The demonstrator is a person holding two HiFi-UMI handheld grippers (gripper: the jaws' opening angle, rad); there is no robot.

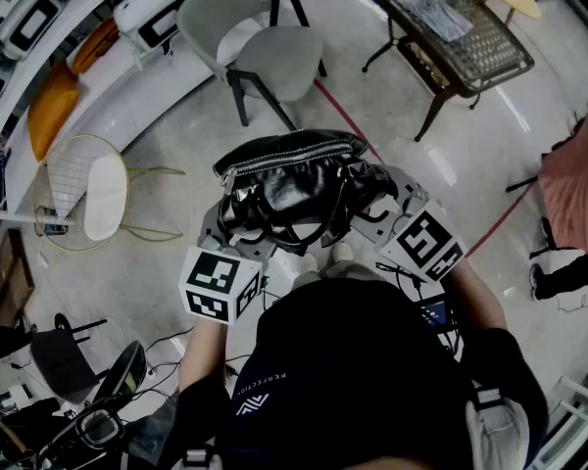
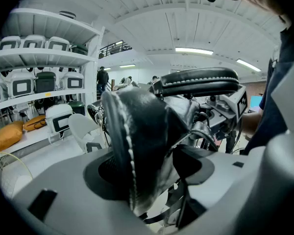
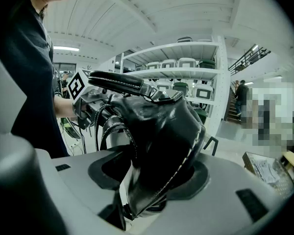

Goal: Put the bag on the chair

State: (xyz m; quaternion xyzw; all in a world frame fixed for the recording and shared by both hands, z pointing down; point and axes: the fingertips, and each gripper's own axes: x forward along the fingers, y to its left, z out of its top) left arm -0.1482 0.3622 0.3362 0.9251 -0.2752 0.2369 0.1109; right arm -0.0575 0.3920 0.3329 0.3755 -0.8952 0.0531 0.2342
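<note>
A black leather bag (image 1: 294, 179) with white stitching and a zipped top hangs in the air in front of me, carried between both grippers. My left gripper (image 1: 225, 225) is shut on the bag's left end (image 2: 137, 131), which fills the gap between its jaws. At the other end, my right gripper (image 1: 377, 209) is likewise shut on the bag (image 3: 161, 131). The straps dangle below the bag, between the two grippers. A grey chair (image 1: 265, 52) with dark legs stands on the floor a step ahead, its seat bare; it also shows small in the left gripper view, chair (image 2: 83, 129).
A gold wire chair with a white cushion (image 1: 88, 194) stands at the left. A dark wicker table (image 1: 461, 32) is at the far right. White shelving with seats (image 1: 39, 27) and an orange cushion (image 1: 54, 106) lines the left side. Pink cloth (image 1: 578, 179) hangs at the right edge.
</note>
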